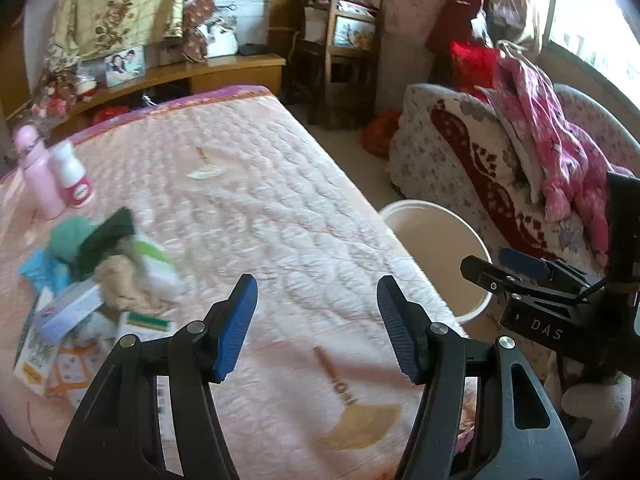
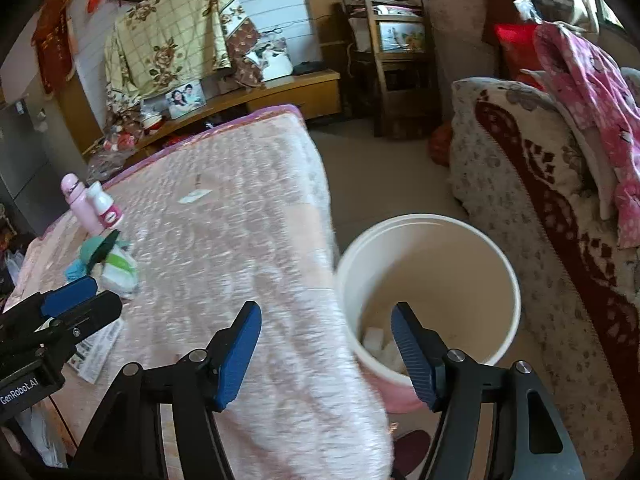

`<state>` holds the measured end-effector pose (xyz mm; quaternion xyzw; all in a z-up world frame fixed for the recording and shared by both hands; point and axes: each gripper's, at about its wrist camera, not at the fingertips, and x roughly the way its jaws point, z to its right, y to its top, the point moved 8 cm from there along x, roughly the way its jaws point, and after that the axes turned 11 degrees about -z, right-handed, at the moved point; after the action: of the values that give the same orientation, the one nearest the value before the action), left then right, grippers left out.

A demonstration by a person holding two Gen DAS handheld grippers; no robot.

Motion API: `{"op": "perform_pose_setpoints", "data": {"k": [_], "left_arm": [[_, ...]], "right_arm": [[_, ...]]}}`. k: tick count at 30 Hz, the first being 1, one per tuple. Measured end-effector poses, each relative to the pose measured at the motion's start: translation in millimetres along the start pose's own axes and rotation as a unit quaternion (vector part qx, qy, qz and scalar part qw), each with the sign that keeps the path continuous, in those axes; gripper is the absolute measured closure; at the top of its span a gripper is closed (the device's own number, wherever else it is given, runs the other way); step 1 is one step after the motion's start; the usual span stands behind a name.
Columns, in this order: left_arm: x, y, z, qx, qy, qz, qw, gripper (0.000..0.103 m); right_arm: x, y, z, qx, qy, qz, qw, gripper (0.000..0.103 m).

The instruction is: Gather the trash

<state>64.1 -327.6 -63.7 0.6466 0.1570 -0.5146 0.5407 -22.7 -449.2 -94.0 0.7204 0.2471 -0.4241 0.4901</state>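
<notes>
A heap of trash lies on the left of the pink bed: crumpled paper, wrappers, small boxes, a teal ball. It also shows in the right wrist view. My left gripper is open and empty over the bed, right of the heap. A white bucket stands on the floor beside the bed with white scraps inside; it shows in the left wrist view too. My right gripper is open and empty, above the bed edge and the bucket's near rim.
A pink bottle and a white bottle stand on the bed beyond the heap. A small paper scrap lies mid-bed. A sofa with a pink garment is right of the bucket. Shelves and a wooden rack stand behind.
</notes>
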Motion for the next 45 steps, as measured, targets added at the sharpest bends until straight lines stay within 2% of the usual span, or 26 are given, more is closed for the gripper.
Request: {"op": "perform_pose_setpoints", "data": {"k": [9,17,27,45], "left_arm": [[-30,-18,-62,-0.031,0.028,0.015,0.999,0.042],[-47,-33,-113,-0.072,0.054,0.03,0.9955,0.042],[-55,-40,-151,-0.108,0.067,0.036,0.9912,0.042],[-68,-56,-209,-0.14,0.1,0.039,0.9843,0.042]], "right_arm": [[-3,3,-48,-0.021,0.022,0.006,1.0,0.036],[4,6,-83,-0.035,0.024,0.006,0.999,0.036],[11,3,-122,-0.056,0.034,0.0,0.998,0.032],[33,-6,-203,-0.122,0.059,-0.026,0.99,0.032]]}}
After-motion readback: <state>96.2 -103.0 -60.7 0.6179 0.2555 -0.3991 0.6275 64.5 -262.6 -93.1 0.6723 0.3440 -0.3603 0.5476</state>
